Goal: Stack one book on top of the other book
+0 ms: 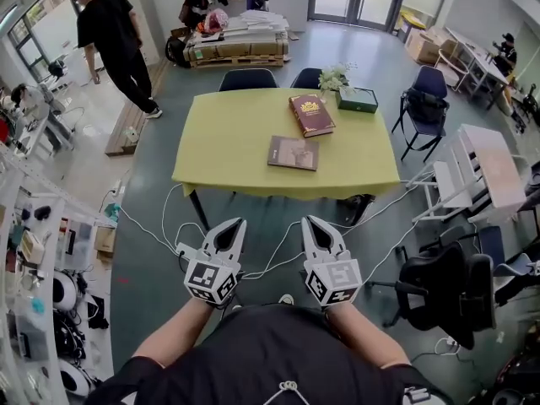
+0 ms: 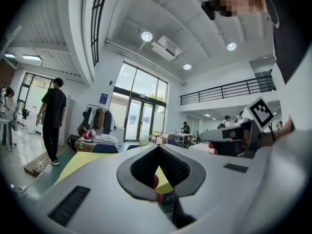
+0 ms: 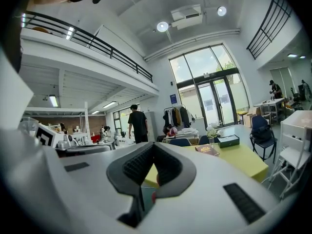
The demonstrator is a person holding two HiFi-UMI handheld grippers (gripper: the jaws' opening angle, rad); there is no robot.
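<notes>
A dark red book [image 1: 311,115] lies at the far side of the yellow table [image 1: 228,133]; a brown book [image 1: 294,153] lies flat nearer the front edge. The two books are apart. My left gripper [image 1: 236,223] and right gripper [image 1: 311,222] hang side by side over the floor, short of the table's front edge. Both are shut with nothing between the jaws. In the right gripper view the shut gripper [image 3: 152,146] points at the table [image 3: 248,162], and the red book [image 3: 207,150] shows beyond it. The left gripper view shows my shut gripper [image 2: 158,148] facing the table [image 2: 83,162].
A green box [image 1: 358,99] and a small vase of flowers [image 1: 334,78] stand at the table's far right. Two blue chairs [image 1: 247,78] sit behind it. A black office chair [image 1: 447,289] and a white rack [image 1: 481,175] are on the right. Cables [image 1: 156,226] cross the floor. A person [image 1: 114,40] walks far left.
</notes>
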